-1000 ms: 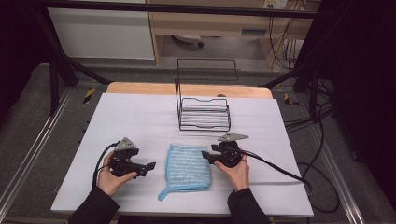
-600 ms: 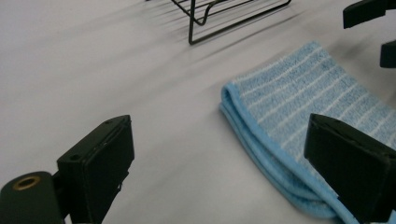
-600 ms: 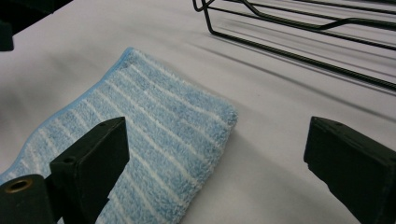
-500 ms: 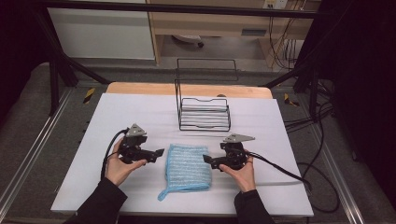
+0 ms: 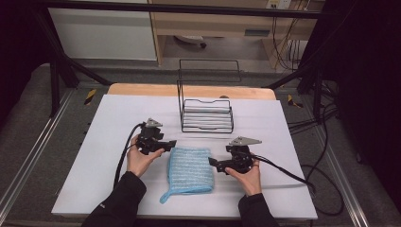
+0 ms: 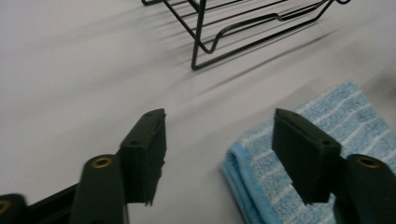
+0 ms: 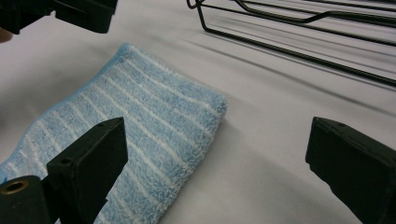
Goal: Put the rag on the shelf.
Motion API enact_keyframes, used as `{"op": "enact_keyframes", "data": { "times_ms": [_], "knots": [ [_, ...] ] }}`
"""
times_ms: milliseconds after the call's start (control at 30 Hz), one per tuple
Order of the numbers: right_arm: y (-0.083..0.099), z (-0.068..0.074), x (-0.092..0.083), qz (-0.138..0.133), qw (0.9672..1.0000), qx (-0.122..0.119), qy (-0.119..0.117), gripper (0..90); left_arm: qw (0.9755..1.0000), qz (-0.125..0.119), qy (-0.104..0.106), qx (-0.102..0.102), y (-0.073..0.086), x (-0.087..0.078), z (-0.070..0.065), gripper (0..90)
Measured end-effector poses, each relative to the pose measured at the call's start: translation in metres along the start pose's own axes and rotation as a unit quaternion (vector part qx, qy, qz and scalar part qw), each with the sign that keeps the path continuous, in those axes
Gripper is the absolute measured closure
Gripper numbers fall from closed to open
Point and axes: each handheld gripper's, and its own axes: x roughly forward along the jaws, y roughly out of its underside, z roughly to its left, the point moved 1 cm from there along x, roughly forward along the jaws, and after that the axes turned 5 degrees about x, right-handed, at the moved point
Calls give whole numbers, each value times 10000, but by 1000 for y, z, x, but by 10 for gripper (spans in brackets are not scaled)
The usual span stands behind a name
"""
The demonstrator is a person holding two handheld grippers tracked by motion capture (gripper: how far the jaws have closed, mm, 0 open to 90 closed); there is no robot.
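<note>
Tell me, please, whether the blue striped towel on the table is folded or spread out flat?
Folded. The towel lies as a compact rectangle, and the left gripper view shows stacked layers at its doubled edge.

Cloth (image 5: 190, 169) lies between both tongs, wire rack (image 5: 206, 116) behind it.

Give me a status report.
Left tongs open, closing at towel corner. Right tongs open beside it. Towel folded, flat. Rack behind, clear.
</note>
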Motion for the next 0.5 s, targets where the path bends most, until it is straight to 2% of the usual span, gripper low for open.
{"op": "enact_keyframes", "data": {
  "times_ms": [133, 267, 367, 500],
  "knots": [
    [1, 0, 0, 57, 10000, 8, 3, 65, 9995, 248, 20, 181, 6, 15, -7, 459],
    [1, 0, 0, 87, 10000, -9, -1, 65, 9991, 388, 62, 130, 14, 22, -6, 546],
    [0, 0, -1, 87, 10000, -5, -20, 65, 9992, 343, 199, 25, 20, 22, -2, 579],
    [0, -1, 0, 94, 10000, 23, -18, 64, 9991, 347, 238, 19, 22, 24, -3, 605]
  ]
}}
